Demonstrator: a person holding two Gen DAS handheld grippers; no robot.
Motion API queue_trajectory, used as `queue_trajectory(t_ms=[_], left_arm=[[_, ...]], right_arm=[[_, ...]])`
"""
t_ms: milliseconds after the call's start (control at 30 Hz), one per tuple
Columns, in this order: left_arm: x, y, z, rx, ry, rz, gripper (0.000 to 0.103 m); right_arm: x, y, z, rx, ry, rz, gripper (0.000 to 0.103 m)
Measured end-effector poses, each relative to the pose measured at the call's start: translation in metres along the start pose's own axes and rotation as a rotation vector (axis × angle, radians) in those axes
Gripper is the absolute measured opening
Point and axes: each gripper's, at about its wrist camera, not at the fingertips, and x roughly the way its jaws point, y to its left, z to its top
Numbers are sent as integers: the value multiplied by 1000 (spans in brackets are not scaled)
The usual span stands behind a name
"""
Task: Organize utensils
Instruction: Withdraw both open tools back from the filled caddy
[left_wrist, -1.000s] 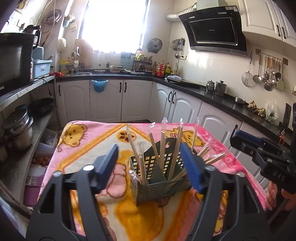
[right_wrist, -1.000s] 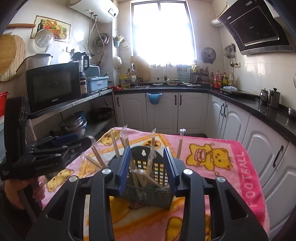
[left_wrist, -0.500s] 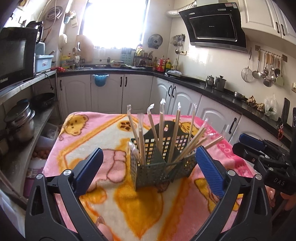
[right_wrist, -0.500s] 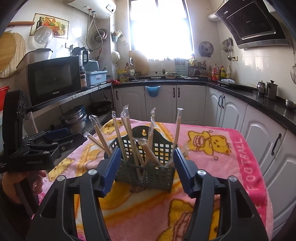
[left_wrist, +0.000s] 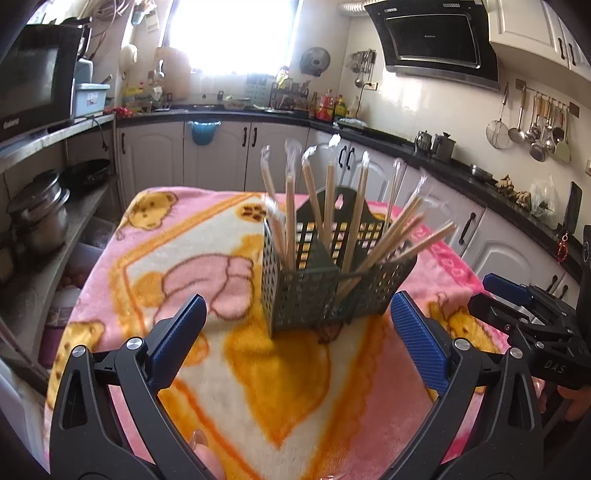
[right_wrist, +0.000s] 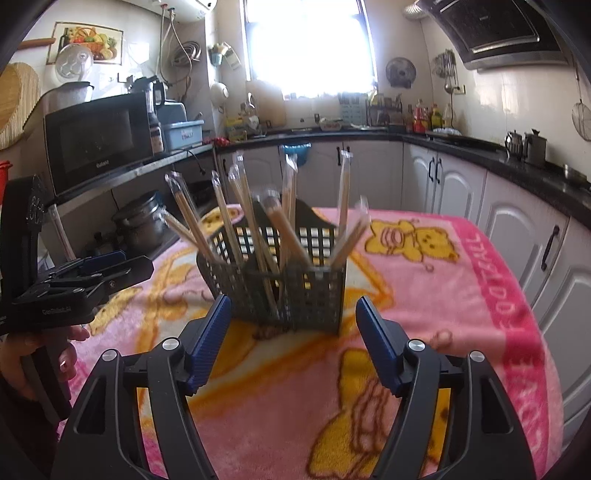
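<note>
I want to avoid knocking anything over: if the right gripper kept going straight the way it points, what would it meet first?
Most likely the dark mesh utensil basket, which stands directly ahead of the open right gripper on the pink blanket. Its near corner looks first; depth is uncertain.

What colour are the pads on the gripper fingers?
Blue with fine ribs, on black frames; the left gripper pads show it best, in the left wrist view.

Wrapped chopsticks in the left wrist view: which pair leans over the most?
The pair poking out over the basket's right side, tip pointing toward the right tool. The others stand more upright.
</note>
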Motion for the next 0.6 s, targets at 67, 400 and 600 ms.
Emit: queue_trajectory(t_ms=[67, 400, 600], left_arm=[[1, 1, -7, -10, 2, -3, 92], [2, 0, -33, -17, -25, -10, 92], [0, -5, -45, -8, -49, -18, 92]], right_arm=[[1, 0, -7, 0, 8, 1, 69], [-1, 7, -29, -9, -5, -14, 81], [-9, 10, -40, -27, -68, -52, 88]])
